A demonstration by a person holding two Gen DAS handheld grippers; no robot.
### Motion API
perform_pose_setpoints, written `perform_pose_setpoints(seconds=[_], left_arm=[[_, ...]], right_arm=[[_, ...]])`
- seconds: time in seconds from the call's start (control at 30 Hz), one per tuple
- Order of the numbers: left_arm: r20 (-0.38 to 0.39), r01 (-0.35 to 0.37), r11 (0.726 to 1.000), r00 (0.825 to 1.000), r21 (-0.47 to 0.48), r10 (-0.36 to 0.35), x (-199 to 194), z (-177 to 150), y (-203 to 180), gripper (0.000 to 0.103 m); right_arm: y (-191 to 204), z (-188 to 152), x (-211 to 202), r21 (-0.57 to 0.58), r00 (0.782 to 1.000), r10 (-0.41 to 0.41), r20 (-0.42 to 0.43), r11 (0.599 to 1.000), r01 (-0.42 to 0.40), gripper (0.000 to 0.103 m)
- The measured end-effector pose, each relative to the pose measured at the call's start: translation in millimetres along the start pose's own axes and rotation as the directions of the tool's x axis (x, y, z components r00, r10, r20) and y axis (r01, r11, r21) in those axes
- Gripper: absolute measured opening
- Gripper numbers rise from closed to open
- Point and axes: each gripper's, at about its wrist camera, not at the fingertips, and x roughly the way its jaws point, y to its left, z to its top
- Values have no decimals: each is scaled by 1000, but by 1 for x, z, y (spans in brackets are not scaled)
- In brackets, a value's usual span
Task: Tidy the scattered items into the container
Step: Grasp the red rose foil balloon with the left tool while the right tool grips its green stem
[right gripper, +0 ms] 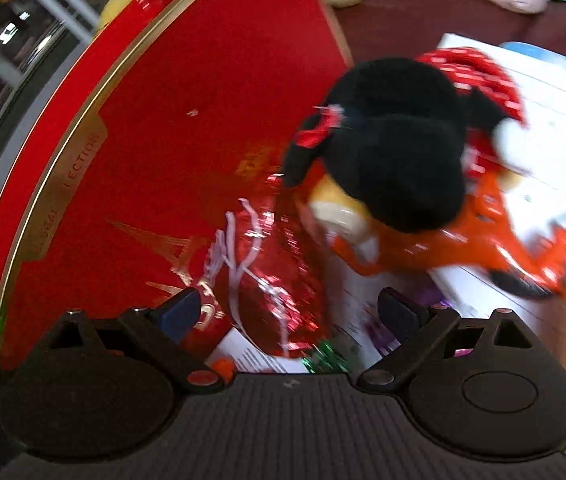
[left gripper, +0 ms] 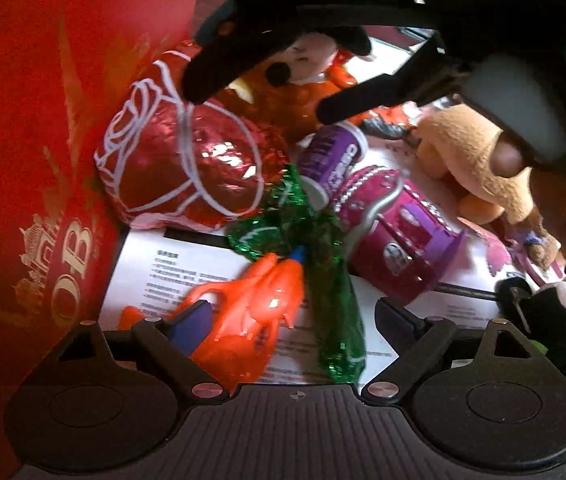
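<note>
Left gripper (left gripper: 295, 316): jaws apart, orange plastic toy (left gripper: 251, 320) between them, unpressed.
Right gripper (right gripper: 289, 312): jaws apart, clamping nothing.
Red container (right gripper: 187, 120): foil egg (left gripper: 195, 168), purple tubs (left gripper: 395, 232), plush mouse (right gripper: 395, 152) inside.

left tool (left gripper: 295, 320) | black ribbed body | blue pads | silver screws

Ahead of your left tongs, the red box's (left gripper: 23, 128) wall stands leftward; inside lie a red foil egg (left gripper: 187, 168), orange toy (left gripper: 251, 320), purple cans (left gripper: 395, 232).
</note>
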Motion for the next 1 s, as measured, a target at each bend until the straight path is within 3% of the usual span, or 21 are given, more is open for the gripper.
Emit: perform_pose_setpoints(seconds=[0.1,0.17,0.23,0.3,0.63,0.83,1.0], left_arm=[[-3,0,1000,1000,-13,0,1,2,6,93],[-3,-2,1000,1000,-18,2,1,3,8,93],[0,-2,1000,1000,-17,2,2,4,9,93],[4,-6,1000,1000,-13,6,2,5,8,93],[11,-6,1000,1000,27,6,2,7,-7,93],[25,20,995,999,98,-23,1,13,-30,93],[80,-59,986,996,159,47,1,21,-41,93]], right_arm=[[4,-1,12,-32,1000,-10,-17,999,10,94],[4,-6,17,-34,999,-11,-36,999,10,85],[4,-13,19,-33,998,-37,-54,999,35,55],[0,-21,17,-15,995,-78,-66,997,77,44],[-51,-55,-42,175,984,-178,11,969,173,31],[-80,-78,-79,273,974,-222,52,941,200,23],[-85,-89,-88,308,972,-229,50,930,203,25]])
